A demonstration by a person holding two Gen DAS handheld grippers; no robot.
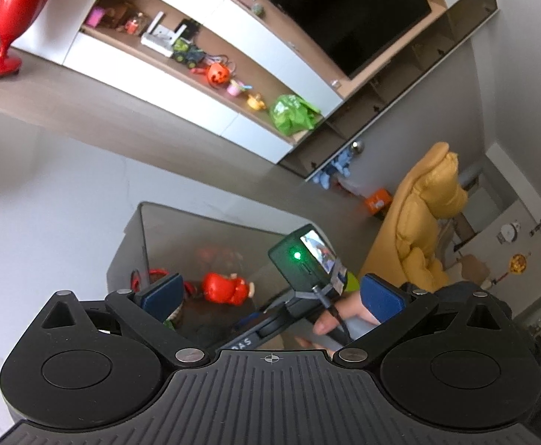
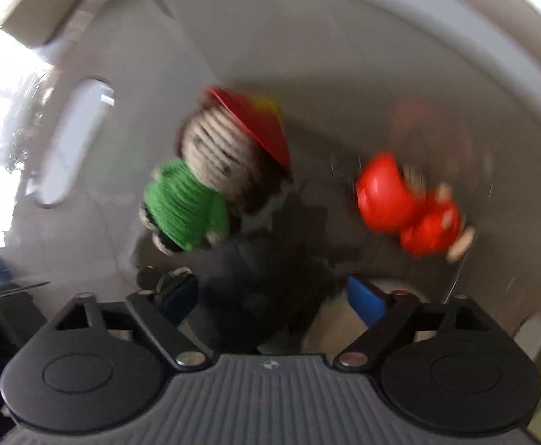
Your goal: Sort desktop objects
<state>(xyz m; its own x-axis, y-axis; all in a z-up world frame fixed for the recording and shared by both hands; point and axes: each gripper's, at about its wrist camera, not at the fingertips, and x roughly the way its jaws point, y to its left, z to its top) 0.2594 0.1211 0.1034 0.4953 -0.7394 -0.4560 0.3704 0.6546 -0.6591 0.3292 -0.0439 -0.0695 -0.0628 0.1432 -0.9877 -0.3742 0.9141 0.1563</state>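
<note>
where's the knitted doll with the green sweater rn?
Inside the grey bin, left of centre in the right wrist view, ahead of the right gripper; the red plastic toy lies to its right, apart from it.

The left wrist camera sits back and above, tilted downward across the table toward the grey bin [image 1: 196,237] at 12 o'clock, shelving beyond. The right wrist camera hangs close inside that bin, facing straight down, blurred. Both share the red toy [image 1: 226,289] [image 2: 407,204], at 3 o'clock there.
</note>
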